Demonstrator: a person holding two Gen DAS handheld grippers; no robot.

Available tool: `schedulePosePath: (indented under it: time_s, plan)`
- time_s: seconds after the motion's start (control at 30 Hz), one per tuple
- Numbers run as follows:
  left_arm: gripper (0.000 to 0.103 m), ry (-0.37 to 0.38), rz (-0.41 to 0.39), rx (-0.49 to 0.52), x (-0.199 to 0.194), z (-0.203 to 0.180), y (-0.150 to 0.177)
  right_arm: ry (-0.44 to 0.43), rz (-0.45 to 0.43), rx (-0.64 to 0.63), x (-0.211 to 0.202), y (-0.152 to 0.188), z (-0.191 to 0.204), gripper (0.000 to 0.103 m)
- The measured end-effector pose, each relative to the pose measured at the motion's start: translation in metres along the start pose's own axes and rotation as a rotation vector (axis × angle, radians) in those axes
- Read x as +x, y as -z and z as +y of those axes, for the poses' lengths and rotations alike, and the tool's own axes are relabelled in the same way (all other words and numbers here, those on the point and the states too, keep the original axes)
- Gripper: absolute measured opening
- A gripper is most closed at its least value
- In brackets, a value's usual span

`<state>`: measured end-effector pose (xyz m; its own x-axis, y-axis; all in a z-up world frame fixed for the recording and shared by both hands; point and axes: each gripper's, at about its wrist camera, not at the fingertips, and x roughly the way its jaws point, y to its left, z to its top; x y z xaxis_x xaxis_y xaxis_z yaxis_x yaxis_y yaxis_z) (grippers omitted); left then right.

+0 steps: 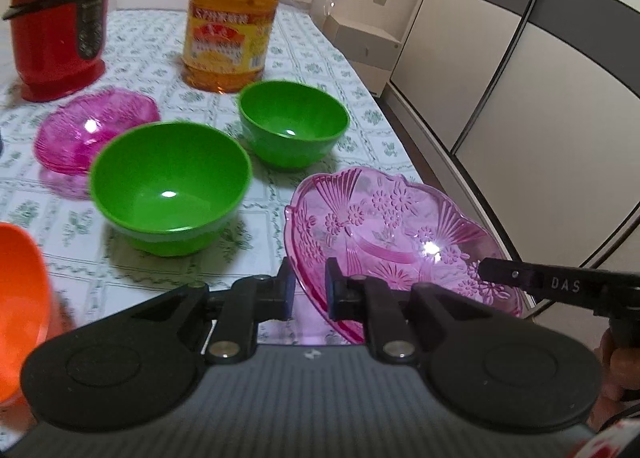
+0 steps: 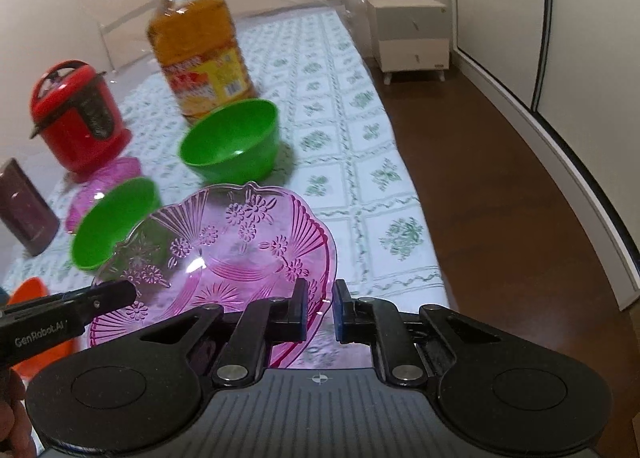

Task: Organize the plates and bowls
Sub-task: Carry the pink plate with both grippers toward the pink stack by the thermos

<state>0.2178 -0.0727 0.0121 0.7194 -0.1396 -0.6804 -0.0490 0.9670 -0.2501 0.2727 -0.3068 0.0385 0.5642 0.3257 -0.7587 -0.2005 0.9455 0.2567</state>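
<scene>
While angled down over the table (image 1: 280,58), left tool (image 1: 308,290) and right tool (image 2: 320,308) both clamp the pink plate (image 1: 392,226) rim, plate tilted.

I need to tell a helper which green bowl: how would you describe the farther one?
On the patterned tablecloth, find the tall oil bottle. The green bowl sits just in front of it, looking smaller than the other green bowl, which lies nearer the camera.

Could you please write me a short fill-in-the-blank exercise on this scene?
1. Both grippers are shut on the rim of the ___ plate.
2. Two bowls on the table are ___.
3. The cooker is ___.
4. The oil bottle's cap is ___.

Missing words: pink; green; red; yellow
</scene>
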Motion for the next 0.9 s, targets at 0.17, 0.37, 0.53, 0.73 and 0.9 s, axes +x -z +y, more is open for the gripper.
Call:
schedulePosePath:
  time_s: [0.17, 0.37, 0.53, 0.73, 0.9]
  plan:
    - [0.013, -0.009, -0.025, -0.002, -0.029, 0.012, -0.001, -0.023, -0.025, -0.020, -0.020, 0.003, 0.023, 0.012]
    - [0.013, -0.029, -0.054, -0.024, -0.057, 0.033, -0.002, -0.057, -0.049, -0.047, -0.033, 0.001, 0.052, 0.012]
    - [0.013, -0.044, -0.075, -0.038, -0.078, 0.051, -0.005, -0.084, -0.057, -0.078, -0.038, -0.002, 0.077, 0.012]
    - [0.013, -0.068, -0.091, -0.059, -0.097, 0.074, -0.006, -0.112, -0.054, -0.114, -0.035, -0.002, 0.104, 0.012]
    - [0.013, -0.083, -0.095, -0.079, -0.104, 0.094, -0.009, -0.127, -0.052, -0.143, -0.031, -0.004, 0.124, 0.012]
